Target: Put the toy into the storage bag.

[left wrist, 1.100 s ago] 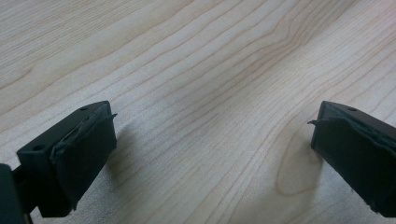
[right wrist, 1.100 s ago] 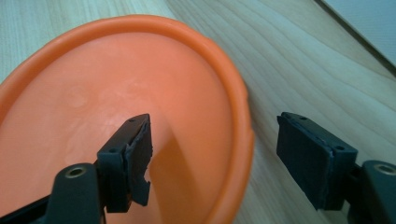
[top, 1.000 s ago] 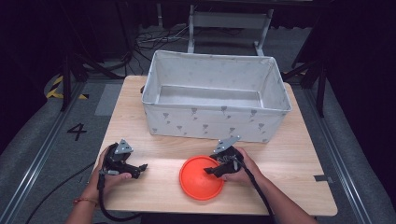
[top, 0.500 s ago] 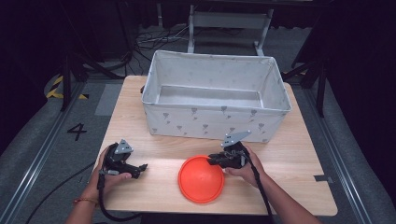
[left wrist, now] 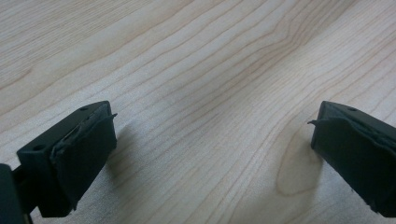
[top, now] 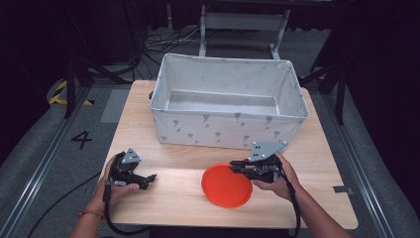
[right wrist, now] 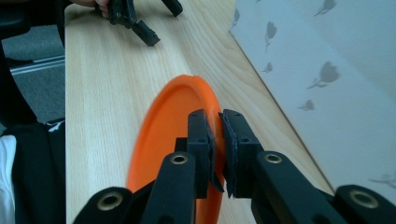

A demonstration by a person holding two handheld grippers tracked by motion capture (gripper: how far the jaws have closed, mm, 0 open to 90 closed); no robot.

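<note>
An orange plate (top: 225, 186) is at the front middle of the wooden table (top: 173, 208), and its right rim looks lifted off the wood. My right gripper (top: 236, 167) is shut on that rim. In the right gripper view the two pads (right wrist: 201, 135) pinch the plate's (right wrist: 173, 116) edge, with the gripper (right wrist: 217, 122) pointing along the table. My left gripper (top: 147, 181) rests in a hand at the front left, apart from the plate. Its jaws (left wrist: 212, 140) stand wide open over bare wood with nothing between them.
A large grey fabric bin (top: 228, 130) with a leaf print stands on the back half of the table, just behind the right gripper. Its wall (right wrist: 327, 70) is close on the right in the right gripper view. The left gripper (right wrist: 140, 23) shows farther off there.
The right gripper's jaws closed on the plate's rim, then the hand rose and shifted slightly right, tilting the plate up. The left gripper stayed where it was.
</note>
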